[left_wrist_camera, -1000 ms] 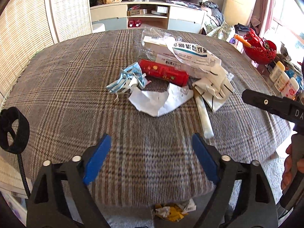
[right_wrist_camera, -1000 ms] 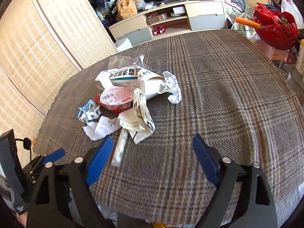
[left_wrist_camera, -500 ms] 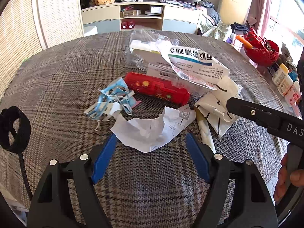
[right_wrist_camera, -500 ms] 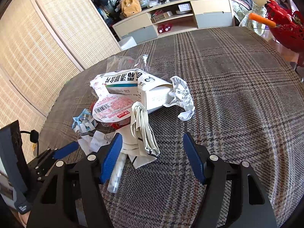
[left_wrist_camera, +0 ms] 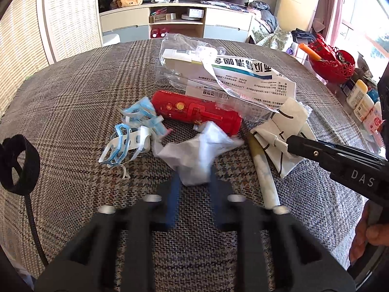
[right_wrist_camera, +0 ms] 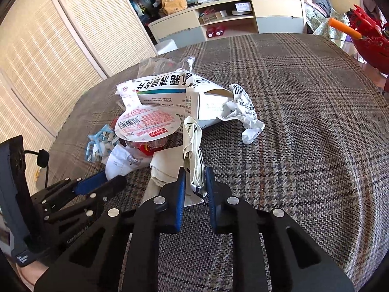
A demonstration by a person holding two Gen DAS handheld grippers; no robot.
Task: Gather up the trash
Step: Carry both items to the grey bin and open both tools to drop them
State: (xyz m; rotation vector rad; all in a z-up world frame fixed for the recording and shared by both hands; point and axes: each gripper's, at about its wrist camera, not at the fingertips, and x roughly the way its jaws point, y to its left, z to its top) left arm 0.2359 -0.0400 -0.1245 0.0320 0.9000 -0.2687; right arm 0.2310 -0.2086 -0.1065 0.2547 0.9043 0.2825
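Left gripper [left_wrist_camera: 193, 182] closing on white paper scrap [left_wrist_camera: 197, 153] (blurred); right gripper [right_wrist_camera: 194, 182] clamped on cream wrapper [right_wrist_camera: 192, 150]; round foil lid [right_wrist_camera: 148, 124] visible only in right view; both pitched down.

Sunlit room, low cabinet [left_wrist_camera: 175, 22], woven screens [right_wrist_camera: 48, 43]

We've got a trash pile mid-surface: a crumpled white paper scrap [left_wrist_camera: 197, 154] bunched upright, a red plastic tube [left_wrist_camera: 197, 114] lying on its side behind it, tangled blue-and-white plastic strips [left_wrist_camera: 128, 136] to its left, a folded cream wrapper [right_wrist_camera: 192, 155] and a torn white carton [right_wrist_camera: 175, 95].
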